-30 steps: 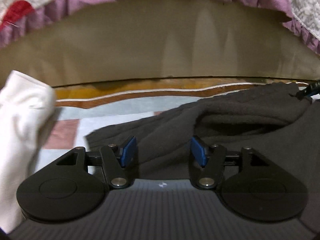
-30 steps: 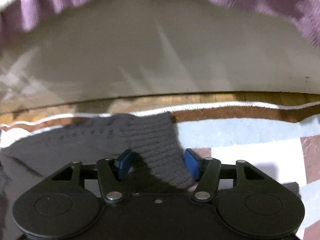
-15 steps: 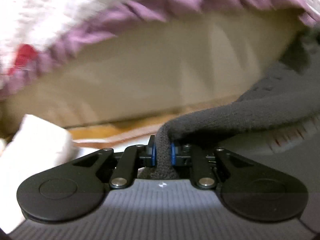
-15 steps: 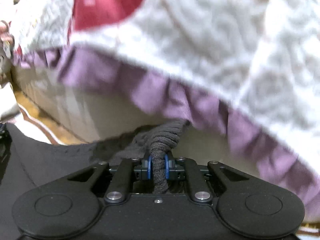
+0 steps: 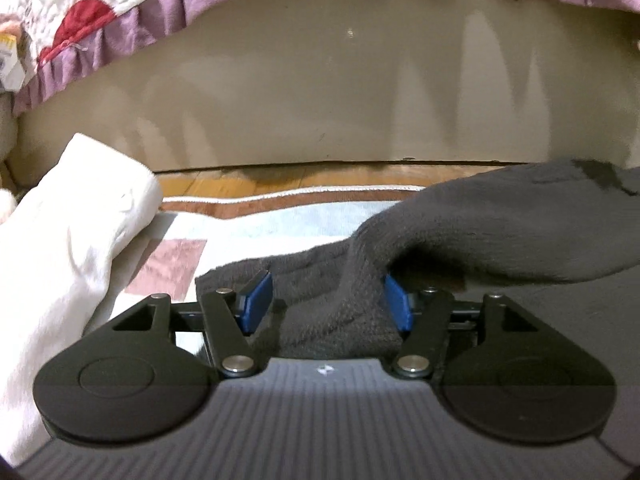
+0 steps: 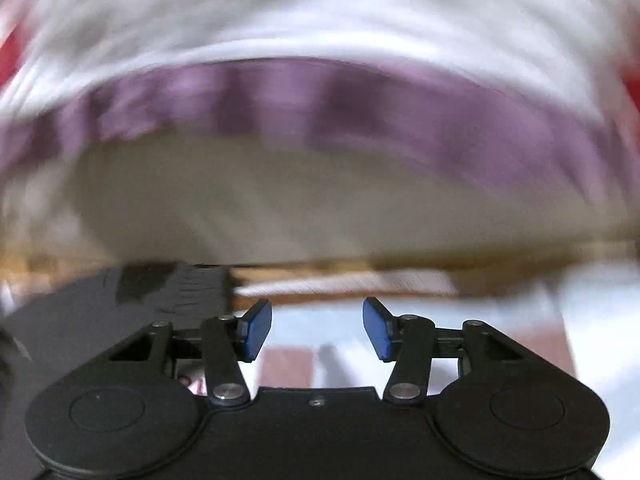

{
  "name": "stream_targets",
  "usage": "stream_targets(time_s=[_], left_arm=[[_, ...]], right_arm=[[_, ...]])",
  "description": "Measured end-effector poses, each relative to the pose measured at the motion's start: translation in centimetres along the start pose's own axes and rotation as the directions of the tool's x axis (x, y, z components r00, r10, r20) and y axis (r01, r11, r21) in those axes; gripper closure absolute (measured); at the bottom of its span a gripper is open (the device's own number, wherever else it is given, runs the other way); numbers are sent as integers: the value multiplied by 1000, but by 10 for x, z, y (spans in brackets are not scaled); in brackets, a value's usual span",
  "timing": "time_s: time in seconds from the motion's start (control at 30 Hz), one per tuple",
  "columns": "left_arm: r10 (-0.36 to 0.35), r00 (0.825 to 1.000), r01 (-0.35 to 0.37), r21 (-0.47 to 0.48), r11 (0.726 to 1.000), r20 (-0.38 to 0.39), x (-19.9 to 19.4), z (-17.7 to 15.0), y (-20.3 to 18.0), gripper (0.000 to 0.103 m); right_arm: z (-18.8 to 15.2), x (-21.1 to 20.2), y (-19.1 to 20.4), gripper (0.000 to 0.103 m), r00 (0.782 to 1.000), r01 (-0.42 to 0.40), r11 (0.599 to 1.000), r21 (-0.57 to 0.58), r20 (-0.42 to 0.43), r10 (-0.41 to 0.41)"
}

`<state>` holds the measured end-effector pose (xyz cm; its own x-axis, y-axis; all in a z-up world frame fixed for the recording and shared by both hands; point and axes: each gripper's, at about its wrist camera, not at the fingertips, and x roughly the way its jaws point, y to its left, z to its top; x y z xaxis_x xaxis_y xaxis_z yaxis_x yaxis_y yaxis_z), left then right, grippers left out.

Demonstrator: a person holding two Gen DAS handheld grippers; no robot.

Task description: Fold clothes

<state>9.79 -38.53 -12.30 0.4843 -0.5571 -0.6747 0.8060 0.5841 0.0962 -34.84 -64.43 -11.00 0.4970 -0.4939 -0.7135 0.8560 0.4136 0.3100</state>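
A dark grey knitted garment [image 5: 500, 232] lies on the patchwork cloth [image 5: 256, 224], humped up to the right. A ribbed fold of it hangs loose between the blue pads of my left gripper [image 5: 326, 300], whose jaws are opening; the fold brushes the right pad and stays clear of the left one. In the blurred right wrist view the garment [image 6: 120, 308] lies to the left of my right gripper [image 6: 316, 324]. Its jaws are opening too, with only the cloth [image 6: 500, 344] showing between them.
A white garment [image 5: 76, 232] is heaped at the left. Behind the cloth run a strip of wooden floor [image 5: 288, 178] and a beige bed base [image 5: 320, 92]. A white quilt with a purple frill [image 5: 132, 36] hangs over it.
Both grippers were shut on folds of the dark garment half a second ago and now stand apart. The right one has swung away to the right of the garment; its view is smeared.
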Motion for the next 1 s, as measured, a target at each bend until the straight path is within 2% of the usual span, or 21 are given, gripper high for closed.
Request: stream_targets(time_s=[0.07, 0.17, 0.33, 0.4, 0.47, 0.53, 0.6, 0.67, 0.73, 0.87, 0.93, 0.97, 1.0], left_arm=[[-17, 1000, 17, -16, 1000, -2, -3, 0, -3, 43], [-37, 999, 36, -27, 999, -16, -3, -4, -10, 43], [-4, 999, 2, -49, 999, -45, -6, -19, -14, 43], [-5, 999, 2, -57, 998, -50, -8, -23, -14, 42], [0, 998, -3, -42, 999, -56, -9, -26, -17, 42], [7, 998, -9, -41, 999, -61, -9, -28, -17, 42], [11, 998, -14, -52, 999, -63, -8, -31, -16, 41], [8, 998, -12, -66, 998, -56, -6, -33, -13, 41], [11, 999, -14, -62, 998, -43, -7, -36, -14, 41], [22, 1000, -23, -40, 999, -22, -7, -38, -17, 41], [20, 1000, -20, -32, 999, -11, -5, -37, -19, 46], [21, 1000, -21, -7, 1000, 0, -5, -37, -21, 66], [30, 999, -31, 32, 999, 9, -6, -36, -25, 73]], right_arm=[[-6, -12, -30, 45, 999, -33, 990, 139, -1, 34], [-22, -27, -51, 37, 998, -60, 978, 198, -11, 63], [-50, -37, -52, 37, 999, -24, 990, 142, -40, 30], [-60, -43, -45, 37, 999, -50, 992, 114, -12, 52], [-64, -40, -43, 37, 996, -83, 991, 106, -25, 86], [-63, -28, -41, 35, 997, -62, 994, 93, -49, 67], [-60, -17, -46, 33, 998, -39, 991, 129, -45, 45], [-62, -12, -55, 33, 998, -61, 978, 198, -22, 67], [-65, -9, -55, 34, 997, -72, 985, 159, 3, 73], [-67, -7, -31, 38, 1000, 14, 998, -63, -8, -15], [-67, -4, -20, 80, 998, 63, 986, -156, 0, -64], [-66, -4, -16, 97, 997, 71, 980, -185, 11, -71], [-65, -5, -11, 97, 996, 87, 972, -217, 30, -82]])
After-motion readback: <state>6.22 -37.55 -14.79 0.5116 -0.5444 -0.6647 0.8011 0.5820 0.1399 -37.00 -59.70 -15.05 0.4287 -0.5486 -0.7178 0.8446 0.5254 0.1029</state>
